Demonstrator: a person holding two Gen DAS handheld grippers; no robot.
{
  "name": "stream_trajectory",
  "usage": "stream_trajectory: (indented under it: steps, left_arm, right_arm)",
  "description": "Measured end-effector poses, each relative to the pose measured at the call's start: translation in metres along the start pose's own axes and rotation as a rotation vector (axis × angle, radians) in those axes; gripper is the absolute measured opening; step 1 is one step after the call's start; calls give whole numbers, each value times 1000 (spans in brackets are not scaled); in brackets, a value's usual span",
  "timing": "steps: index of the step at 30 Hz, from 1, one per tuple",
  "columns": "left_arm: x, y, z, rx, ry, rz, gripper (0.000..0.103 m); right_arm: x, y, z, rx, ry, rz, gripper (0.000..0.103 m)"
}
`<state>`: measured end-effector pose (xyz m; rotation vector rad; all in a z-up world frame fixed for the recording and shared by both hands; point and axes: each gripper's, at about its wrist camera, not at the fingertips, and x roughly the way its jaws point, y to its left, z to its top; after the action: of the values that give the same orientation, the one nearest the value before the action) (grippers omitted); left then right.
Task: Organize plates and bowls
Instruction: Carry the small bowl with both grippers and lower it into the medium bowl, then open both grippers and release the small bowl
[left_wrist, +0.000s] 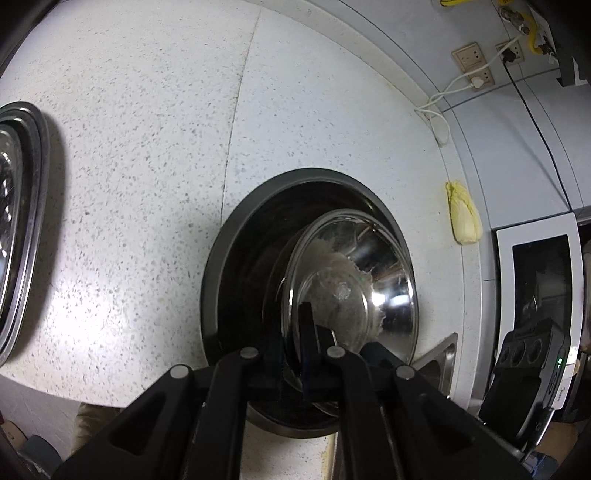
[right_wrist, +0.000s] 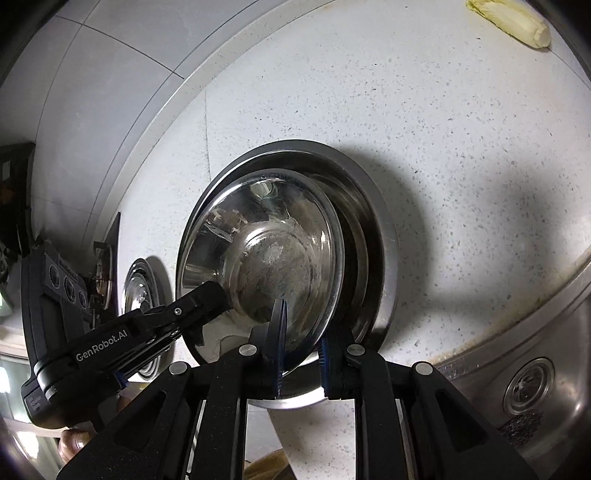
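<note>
A small shiny steel bowl (left_wrist: 351, 280) (right_wrist: 266, 251) with whitish smears inside sits within a wider, dark steel basin (left_wrist: 221, 258) (right_wrist: 384, 240) on the speckled counter. My left gripper (left_wrist: 293, 343) is shut on the bowl's near rim. In the right wrist view it (right_wrist: 210, 295) reaches in from the left and pinches the bowl's left edge. My right gripper (right_wrist: 301, 343) is shut on the bowl's near rim, with one finger inside and one outside. Its body (left_wrist: 524, 369) shows at the right in the left wrist view. I cannot tell whether the bowl rests on the basin.
Another stack of steel dishes (left_wrist: 22, 221) (right_wrist: 140, 295) lies to the left on the counter. A sink (right_wrist: 517, 369) with a drain is at the right. A pale cabbage (left_wrist: 463, 214) (right_wrist: 513, 18) lies by the wall, near a white appliance (left_wrist: 539, 277) and wall sockets (left_wrist: 476, 62).
</note>
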<state>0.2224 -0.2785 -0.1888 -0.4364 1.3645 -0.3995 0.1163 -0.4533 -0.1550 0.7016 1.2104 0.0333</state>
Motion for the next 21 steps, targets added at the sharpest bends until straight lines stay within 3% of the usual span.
stream_trajectory:
  steps: [14, 18, 21]
  left_arm:
    - [13, -20, 8, 89, -21, 39, 11]
    - [8, -29, 7, 140, -42, 34, 28]
    - [1, -36, 6, 177, -77, 53, 31]
  right_arm:
    - [-3, 11, 5, -74, -29, -92, 17]
    - [-9, 14, 4, -93, -56, -113, 20]
    - [-19, 14, 3, -95, -88, -126, 32]
